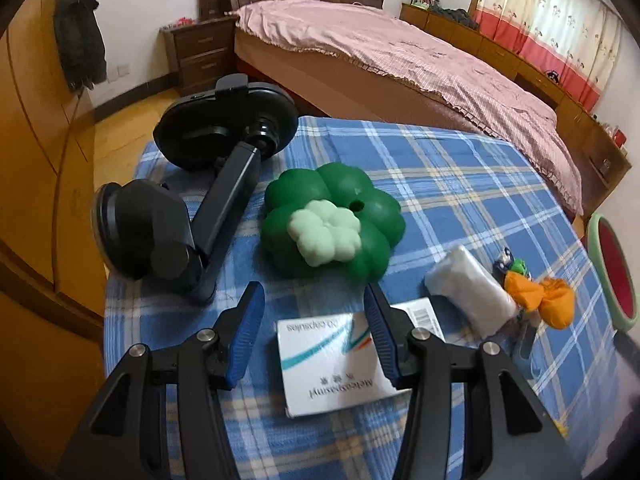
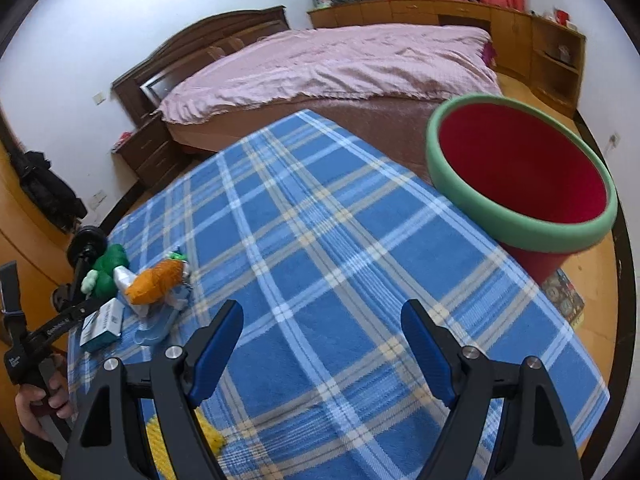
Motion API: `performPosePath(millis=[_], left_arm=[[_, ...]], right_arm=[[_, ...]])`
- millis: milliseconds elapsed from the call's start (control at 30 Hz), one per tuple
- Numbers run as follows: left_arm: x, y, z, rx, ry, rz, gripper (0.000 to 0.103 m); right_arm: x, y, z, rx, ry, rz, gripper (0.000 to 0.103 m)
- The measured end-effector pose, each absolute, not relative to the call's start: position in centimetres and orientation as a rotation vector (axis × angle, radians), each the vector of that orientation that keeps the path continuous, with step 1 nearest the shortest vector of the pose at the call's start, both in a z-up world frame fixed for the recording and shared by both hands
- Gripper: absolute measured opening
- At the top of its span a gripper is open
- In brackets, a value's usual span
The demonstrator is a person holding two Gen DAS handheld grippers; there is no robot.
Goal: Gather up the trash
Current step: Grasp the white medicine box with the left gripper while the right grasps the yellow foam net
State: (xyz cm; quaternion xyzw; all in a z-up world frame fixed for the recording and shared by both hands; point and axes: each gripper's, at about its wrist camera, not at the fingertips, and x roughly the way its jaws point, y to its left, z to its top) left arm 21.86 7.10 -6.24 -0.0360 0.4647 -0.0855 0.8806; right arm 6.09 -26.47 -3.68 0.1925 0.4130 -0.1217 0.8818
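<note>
Blue plaid cloth (image 1: 460,184) covered the tabletop. The left gripper (image 1: 314,304) hovered with jaws spread wide over a white medicine box (image 1: 332,364), gripping nothing. Just right of the box lay a clear plastic wrapper (image 1: 468,292) touching crumpled orange paper (image 1: 540,296). The right gripper (image 2: 322,318) also stood open and empty above bare cloth, near the red bin (image 2: 524,172) with its green rim.

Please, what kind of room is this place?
Most likely a home bedroom: a large bed with a pink cover, a dark nightstand beside its headboard, and curtains at the window. The work surface is a blue plaid cloth.
</note>
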Motion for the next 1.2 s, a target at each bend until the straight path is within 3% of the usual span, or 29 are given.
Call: performPosePath(millis=[200, 567, 1200], left_arm=[[21.9, 8.0, -7.3, -0.051, 1.024, -0.124, 0.052], [15.1, 9.9, -7.4, -0.108, 1.035, -0.051, 0.052], [10.6, 6.2, -5.7, -0.205, 1.008, -0.120, 0.054]], right_arm=[[4.6, -26.9, -3.9, 0.402, 0.860, -0.278, 0.083], [2.5, -25.9, -2.8, 0.380, 0.832, -0.182, 0.083], [1.1, -22.8, -3.9, 0.350, 0.885, -0.024, 0.083]])
